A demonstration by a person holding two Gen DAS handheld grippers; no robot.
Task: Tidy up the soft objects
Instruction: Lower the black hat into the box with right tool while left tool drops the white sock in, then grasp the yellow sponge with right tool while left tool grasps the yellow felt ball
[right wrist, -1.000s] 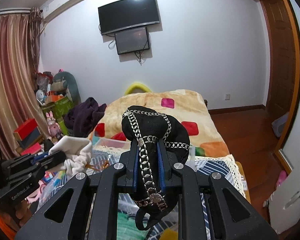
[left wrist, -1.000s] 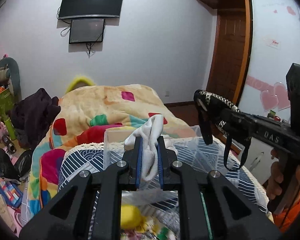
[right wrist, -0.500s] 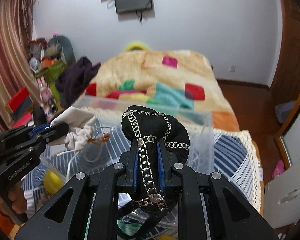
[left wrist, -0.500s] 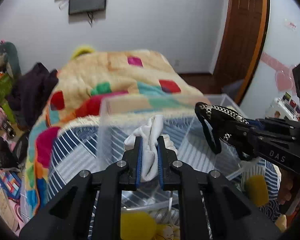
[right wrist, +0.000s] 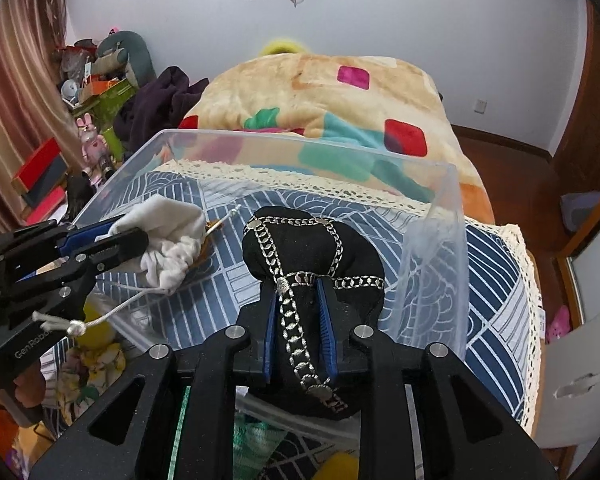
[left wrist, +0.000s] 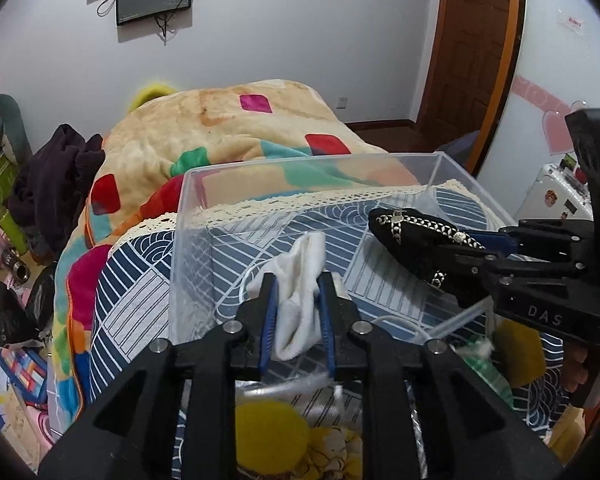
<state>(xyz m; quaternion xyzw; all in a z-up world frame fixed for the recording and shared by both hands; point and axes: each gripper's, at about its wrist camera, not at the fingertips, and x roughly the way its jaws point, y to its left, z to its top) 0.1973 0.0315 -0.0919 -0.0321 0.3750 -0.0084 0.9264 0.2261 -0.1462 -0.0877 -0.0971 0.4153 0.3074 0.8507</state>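
Note:
My left gripper [left wrist: 298, 280] is shut on a white drawstring pouch [left wrist: 300, 280] and holds it over the near left part of a clear plastic bin [left wrist: 260, 172]. My right gripper [right wrist: 298, 292] is shut on a black pouch with a silver chain [right wrist: 312, 248] and holds it over the bin's near right part. The bin [right wrist: 300, 148] stands on a blue patterned cloth on the bed and looks empty. The right gripper with the black pouch shows in the left wrist view [left wrist: 416, 240]. The left gripper with the white pouch shows in the right wrist view [right wrist: 168, 240].
Yellow soft items [left wrist: 272, 432] and a green mesh item [right wrist: 256, 440] lie in front of the bin, below the grippers. A colourful blanket [right wrist: 320, 92] covers the bed beyond. A dark garment [left wrist: 56, 172] and clutter [right wrist: 88, 92] sit at the left. A wooden door [left wrist: 472, 40] is at the right.
Both grippers have tilted down and moved forward over the clear bin, each still holding its pouch. The bin now fills the middle of both views.

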